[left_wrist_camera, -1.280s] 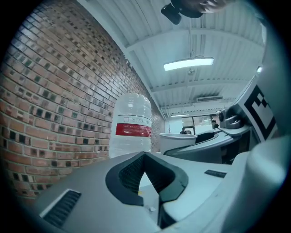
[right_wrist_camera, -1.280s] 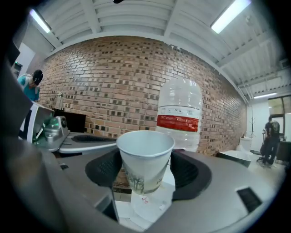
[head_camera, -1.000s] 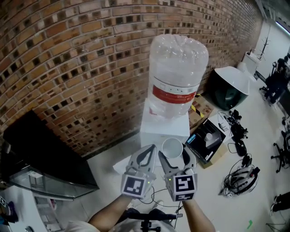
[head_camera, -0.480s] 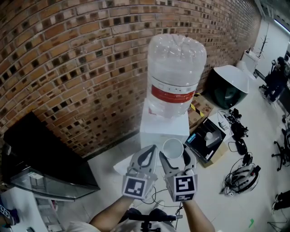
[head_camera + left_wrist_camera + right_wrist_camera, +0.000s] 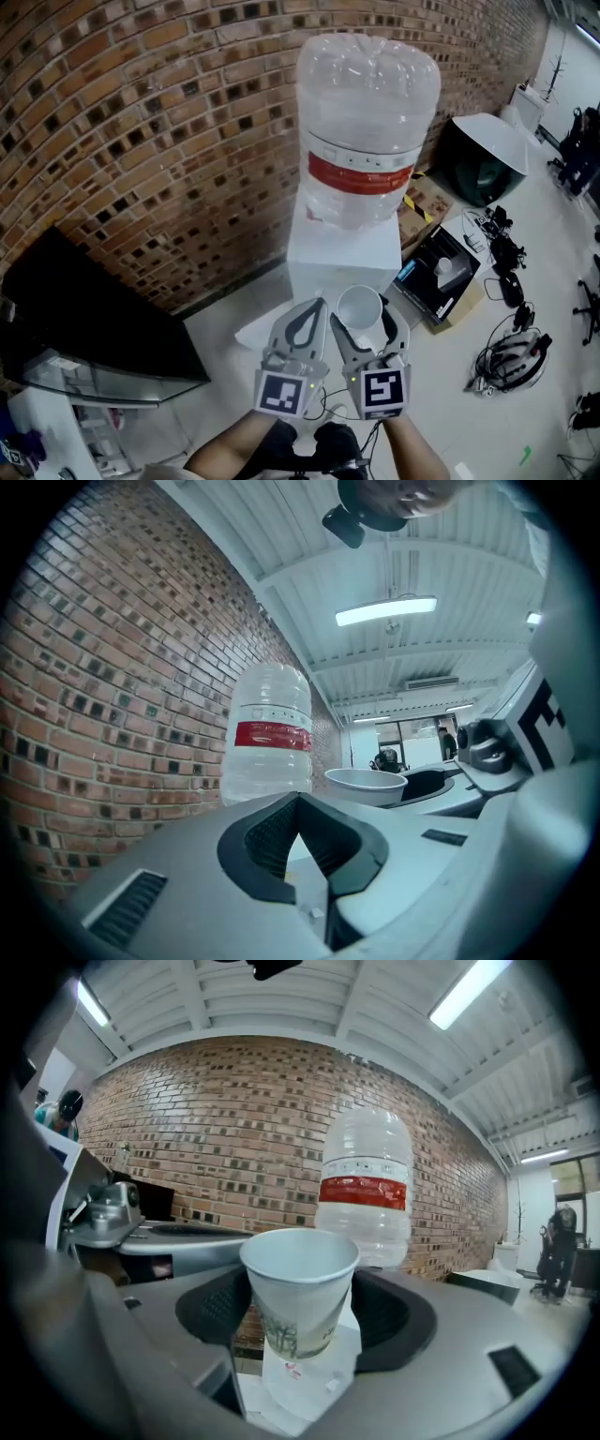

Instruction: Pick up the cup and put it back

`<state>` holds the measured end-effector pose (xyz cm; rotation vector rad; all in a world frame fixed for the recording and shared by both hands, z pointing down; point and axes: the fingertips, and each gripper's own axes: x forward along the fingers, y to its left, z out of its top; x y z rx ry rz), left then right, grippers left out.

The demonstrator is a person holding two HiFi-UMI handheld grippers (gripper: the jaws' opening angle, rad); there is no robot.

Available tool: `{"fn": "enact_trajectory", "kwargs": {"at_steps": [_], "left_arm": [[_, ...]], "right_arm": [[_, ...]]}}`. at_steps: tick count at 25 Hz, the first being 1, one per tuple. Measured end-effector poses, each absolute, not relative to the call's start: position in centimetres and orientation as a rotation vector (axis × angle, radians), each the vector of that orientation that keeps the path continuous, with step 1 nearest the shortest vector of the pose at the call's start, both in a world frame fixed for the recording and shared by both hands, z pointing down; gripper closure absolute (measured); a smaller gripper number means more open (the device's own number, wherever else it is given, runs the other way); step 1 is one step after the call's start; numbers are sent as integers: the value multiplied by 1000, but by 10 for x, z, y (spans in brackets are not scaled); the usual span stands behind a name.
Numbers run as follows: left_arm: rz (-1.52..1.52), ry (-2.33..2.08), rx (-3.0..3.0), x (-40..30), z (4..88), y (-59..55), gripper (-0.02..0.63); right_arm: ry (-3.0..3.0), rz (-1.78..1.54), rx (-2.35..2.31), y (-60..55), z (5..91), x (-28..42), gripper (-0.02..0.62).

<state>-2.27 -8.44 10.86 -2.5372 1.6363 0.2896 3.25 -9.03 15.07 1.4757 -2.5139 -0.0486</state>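
Observation:
A white paper cup point(image 5: 359, 307) with a faint grey print stands upright between the jaws of my right gripper point(image 5: 366, 315), which is shut on its sides. The right gripper view shows the cup point(image 5: 300, 1290) held in the gripper point(image 5: 300, 1312), its open mouth up. My left gripper point(image 5: 308, 307) hangs just left of it, shut and empty, its tips meeting point(image 5: 298, 804). The cup's rim point(image 5: 366, 785) shows at the right of the left gripper view. Both grippers are held in front of a white water dispenser point(image 5: 337, 258) topped by a clear bottle point(image 5: 366, 131) with a red band.
A brick wall point(image 5: 141, 141) runs behind the dispenser. A black cabinet point(image 5: 84, 319) stands at the left. On the floor to the right lie a black box point(image 5: 441, 281), cables, a helmet point(image 5: 514, 356) and a dark domed object point(image 5: 483, 164).
The dispenser and bottle now look larger and nearer in the head view. Both grippers and the held cup keep almost the same place.

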Motion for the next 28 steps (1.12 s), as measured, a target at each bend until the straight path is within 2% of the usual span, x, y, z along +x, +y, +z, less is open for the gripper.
{"fn": "enact_trajectory", "kwargs": {"at_steps": [7,28], "left_arm": [[224,1614,-2573,-7,211,-100,606],[212,1683,-2604,6,596,-147,605]], "right_arm": [[-2514,-21,1484,-109,248,46,255],[-2472,80,1476,-155,644,62,255]]}}
